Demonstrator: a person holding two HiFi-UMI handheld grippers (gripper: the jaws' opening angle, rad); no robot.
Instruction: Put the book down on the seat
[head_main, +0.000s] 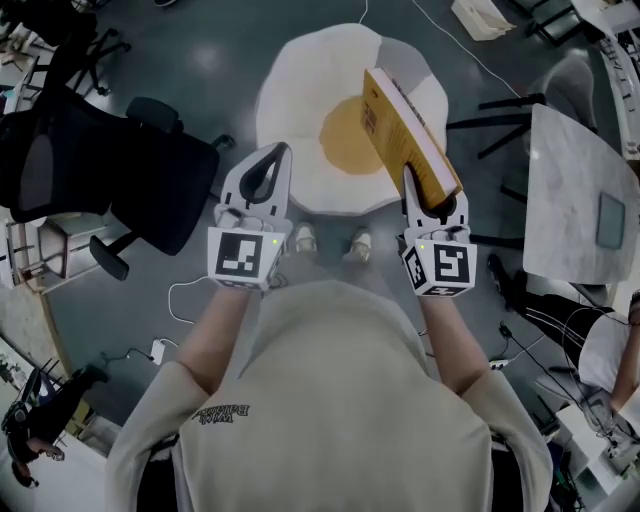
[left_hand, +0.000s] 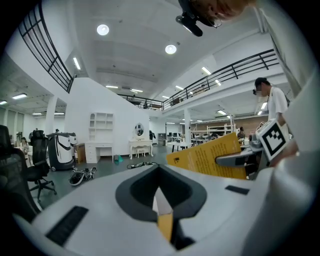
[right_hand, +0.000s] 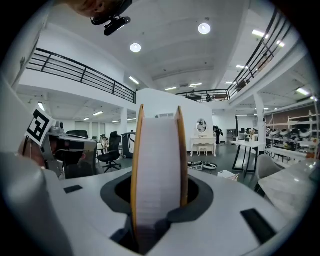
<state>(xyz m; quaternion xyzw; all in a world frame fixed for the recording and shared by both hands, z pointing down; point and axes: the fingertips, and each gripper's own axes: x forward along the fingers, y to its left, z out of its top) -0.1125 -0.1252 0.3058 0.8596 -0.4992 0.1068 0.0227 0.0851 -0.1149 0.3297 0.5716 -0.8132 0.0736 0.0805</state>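
Observation:
A yellow-covered book (head_main: 405, 130) stands on edge in my right gripper (head_main: 425, 195), which is shut on its lower end. It hangs above the right side of the seat (head_main: 300, 100), a round white floor cushion with a yellow middle like a fried egg. In the right gripper view the book (right_hand: 159, 165) fills the gap between the jaws, page edges facing the camera. My left gripper (head_main: 280, 155) is shut and empty, over the seat's near left edge. The left gripper view shows its closed tips (left_hand: 162, 200), with the book (left_hand: 210, 157) to the right.
A black office chair (head_main: 110, 160) stands to the left of the seat. A marble-topped table (head_main: 575, 190) and black chair legs (head_main: 500, 120) stand to the right. The person's shoes (head_main: 330, 240) are at the seat's near edge. Another person (head_main: 615, 360) is at the lower right.

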